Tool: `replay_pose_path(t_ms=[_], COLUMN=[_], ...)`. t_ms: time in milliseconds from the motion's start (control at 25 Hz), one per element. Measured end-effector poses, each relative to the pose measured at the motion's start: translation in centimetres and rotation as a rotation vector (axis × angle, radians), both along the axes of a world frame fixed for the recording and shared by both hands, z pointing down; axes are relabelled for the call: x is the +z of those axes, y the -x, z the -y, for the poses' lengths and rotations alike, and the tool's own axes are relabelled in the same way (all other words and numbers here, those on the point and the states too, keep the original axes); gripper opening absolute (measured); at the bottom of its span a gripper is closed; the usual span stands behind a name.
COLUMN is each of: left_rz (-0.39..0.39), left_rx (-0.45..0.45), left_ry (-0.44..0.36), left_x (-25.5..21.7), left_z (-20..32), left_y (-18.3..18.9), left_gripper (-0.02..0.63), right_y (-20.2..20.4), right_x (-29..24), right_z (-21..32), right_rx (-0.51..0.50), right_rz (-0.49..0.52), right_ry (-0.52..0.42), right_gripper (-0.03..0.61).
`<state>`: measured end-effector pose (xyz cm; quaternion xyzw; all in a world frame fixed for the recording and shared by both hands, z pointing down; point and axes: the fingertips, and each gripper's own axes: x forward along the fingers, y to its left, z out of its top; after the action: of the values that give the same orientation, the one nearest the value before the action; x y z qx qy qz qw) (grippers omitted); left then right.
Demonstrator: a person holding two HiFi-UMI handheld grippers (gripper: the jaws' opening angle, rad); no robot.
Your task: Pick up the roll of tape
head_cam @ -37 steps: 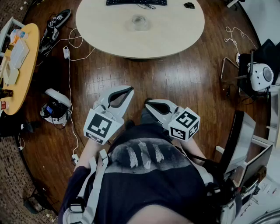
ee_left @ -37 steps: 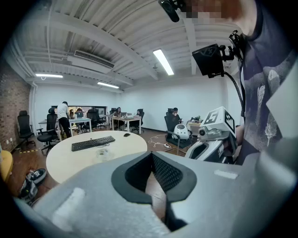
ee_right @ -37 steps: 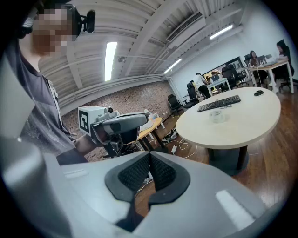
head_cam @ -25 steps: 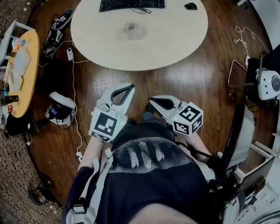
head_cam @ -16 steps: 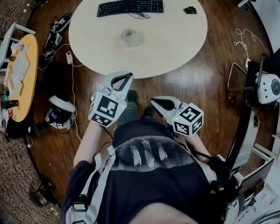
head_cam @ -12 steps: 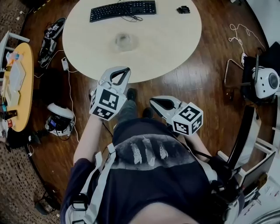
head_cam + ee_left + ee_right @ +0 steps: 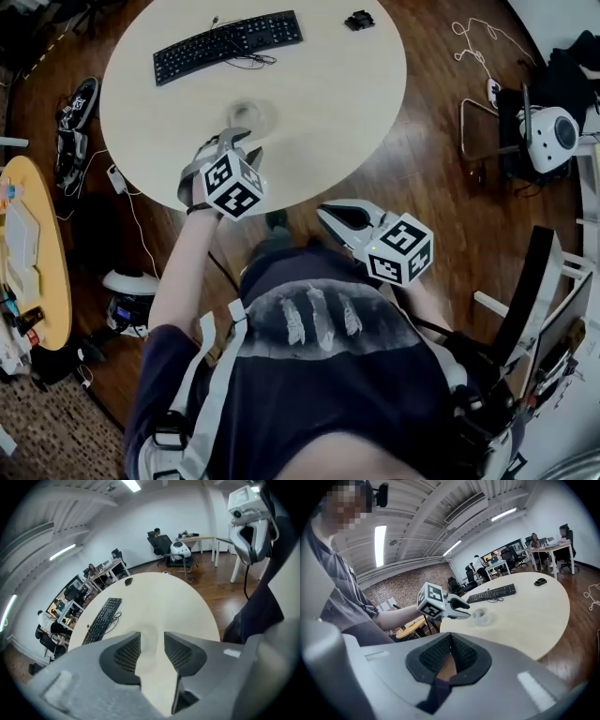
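The roll of tape (image 7: 248, 114) is clear and lies flat on the round pale table (image 7: 347, 103), near its front edge. My left gripper (image 7: 241, 141) reaches out over the table and points steeply down just short of the roll. Its jaws are opening. In the left gripper view the blurred tape (image 7: 149, 631) shows in the gap at the tips of the left gripper (image 7: 151, 638), and the pads do not press on it. The right gripper view shows the tape (image 7: 482, 616) just beyond the left gripper (image 7: 465, 611). My right gripper (image 7: 325, 212) hangs shut and empty off the table, by the person's body.
A black keyboard (image 7: 228, 44) and a small black object (image 7: 357, 20) lie at the far side of the table. On the wood floor are shoes (image 7: 73, 112), cables, a white device (image 7: 125, 300), an orange side table (image 7: 42, 253) at the left and a white robot head (image 7: 549, 137) at the right.
My left gripper swung forward from beside the body out over the table down to the tape, and its shut jaws came apart. The right gripper shifted only a little.
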<state>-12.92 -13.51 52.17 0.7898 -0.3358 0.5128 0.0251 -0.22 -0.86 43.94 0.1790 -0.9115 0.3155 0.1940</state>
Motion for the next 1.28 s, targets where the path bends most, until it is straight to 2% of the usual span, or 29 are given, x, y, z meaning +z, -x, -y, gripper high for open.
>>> replay_pose_path(t_ms=[120, 320, 480, 600, 800, 920, 1160, 1280], left_rz=[0.036, 0.123, 0.128, 0.164, 0.220, 0.240, 0.211, 0.202], left_rx=[0.070, 0.167, 0.216, 0.243, 0.251, 0.233, 0.187, 0.181], left_ry=[0.061, 0.148, 0.205, 0.222, 0.250, 0.294, 0.431, 0.461], left_x=[2.7, 6.8, 8.9, 10.2, 11.8, 12.6, 12.9, 13.0], left_z=[1.2, 2.4, 2.5, 3.0, 3.7, 3.7, 2.8, 2.7], left_y=[0.7, 1.8, 1.2, 1.5, 1.0, 0.8, 0.4, -0.7], left_gripper=[0.209, 0.210, 0.209, 0.209, 0.207, 0.206, 0.176, 0.161], right_y=[1.3, 2.7, 3.1, 4.1, 3.8, 3.1, 0.9, -0.9], right_x=[0.0, -0.1, 0.2, 0.6, 1.0, 0.9, 1.0, 1.3], right_z=[0.7, 1.8, 2.3, 2.9, 4.0, 5.0, 6.2, 6.6], right_rx=[0.033, 0.081, 0.104, 0.090, 0.075, 0.059, 0.021, 0.022], right_rz=[-0.019, -0.064, -0.081, -0.086, -0.072, -0.056, -0.022, -0.008], right_ry=[0.000, -0.010, 0.005, 0.011, 0.025, 0.028, 0.054, 0.065], right_gripper=[0.006, 0.006, 0.006, 0.006, 0.006, 0.006, 0.006, 0.006])
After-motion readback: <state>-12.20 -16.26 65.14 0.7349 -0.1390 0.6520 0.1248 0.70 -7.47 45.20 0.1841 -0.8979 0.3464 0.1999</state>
